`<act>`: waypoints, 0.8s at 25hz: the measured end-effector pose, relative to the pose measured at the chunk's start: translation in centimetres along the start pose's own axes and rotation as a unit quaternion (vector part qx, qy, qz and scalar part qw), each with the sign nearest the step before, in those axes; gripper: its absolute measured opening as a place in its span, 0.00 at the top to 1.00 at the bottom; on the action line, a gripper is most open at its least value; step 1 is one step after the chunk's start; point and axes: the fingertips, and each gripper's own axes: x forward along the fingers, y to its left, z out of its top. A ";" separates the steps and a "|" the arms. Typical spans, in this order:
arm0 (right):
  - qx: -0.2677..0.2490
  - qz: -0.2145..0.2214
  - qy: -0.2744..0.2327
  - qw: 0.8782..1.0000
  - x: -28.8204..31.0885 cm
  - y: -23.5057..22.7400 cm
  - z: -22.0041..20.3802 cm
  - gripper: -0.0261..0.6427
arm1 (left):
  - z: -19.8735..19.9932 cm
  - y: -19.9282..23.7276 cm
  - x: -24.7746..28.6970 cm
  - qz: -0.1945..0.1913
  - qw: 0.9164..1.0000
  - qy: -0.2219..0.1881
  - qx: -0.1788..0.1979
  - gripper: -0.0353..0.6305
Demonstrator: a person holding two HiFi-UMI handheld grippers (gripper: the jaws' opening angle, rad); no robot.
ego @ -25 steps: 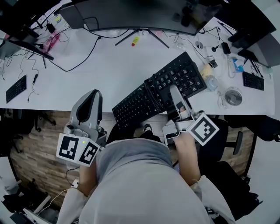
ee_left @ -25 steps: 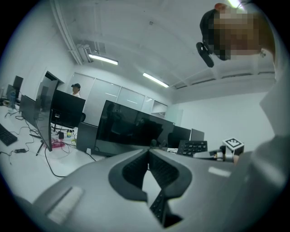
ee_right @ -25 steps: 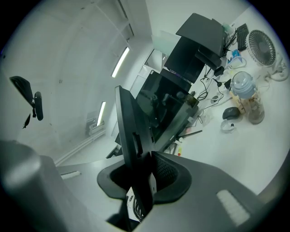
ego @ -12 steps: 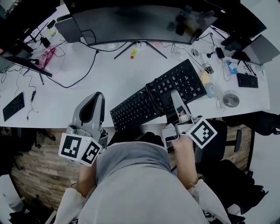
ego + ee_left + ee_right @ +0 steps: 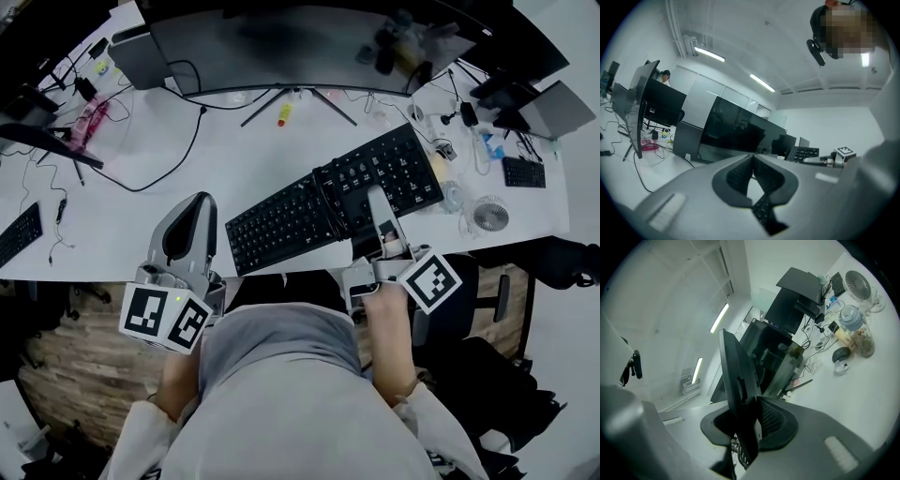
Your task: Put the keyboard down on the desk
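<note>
A black keyboard point(image 5: 319, 206) lies at a slant over the front part of the white desk point(image 5: 234, 159). My right gripper point(image 5: 376, 199) is shut on its near long edge, right of the middle. In the right gripper view the keyboard point(image 5: 736, 376) stands edge-on between the jaws of my right gripper point(image 5: 749, 420), pads pressed on both faces. I cannot tell whether it rests on the desk. My left gripper point(image 5: 198, 202) hovers at the desk's front edge, left of the keyboard, shut and holding nothing. The left gripper point(image 5: 752, 160) view shows the pads meeting at their tips.
A curved monitor point(image 5: 300, 37) on a splayed stand spans the back of the desk, with cables at the left. A small fan point(image 5: 489, 216), a jar point(image 5: 453, 195), a second keyboard point(image 5: 523, 172) and a laptop point(image 5: 542, 105) crowd the right end. Another keyboard point(image 5: 17, 236) lies far left.
My right gripper has carried the keyboard away from me, from overhanging the front edge to farther over the desk. The left gripper has kept its place beside it.
</note>
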 end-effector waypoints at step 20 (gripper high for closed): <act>0.043 0.001 -0.002 0.999 5.9 -4.7 0.7 0.84 | 0.4 2.0 2.5 0.058 0.997 -0.015 -0.038 0.95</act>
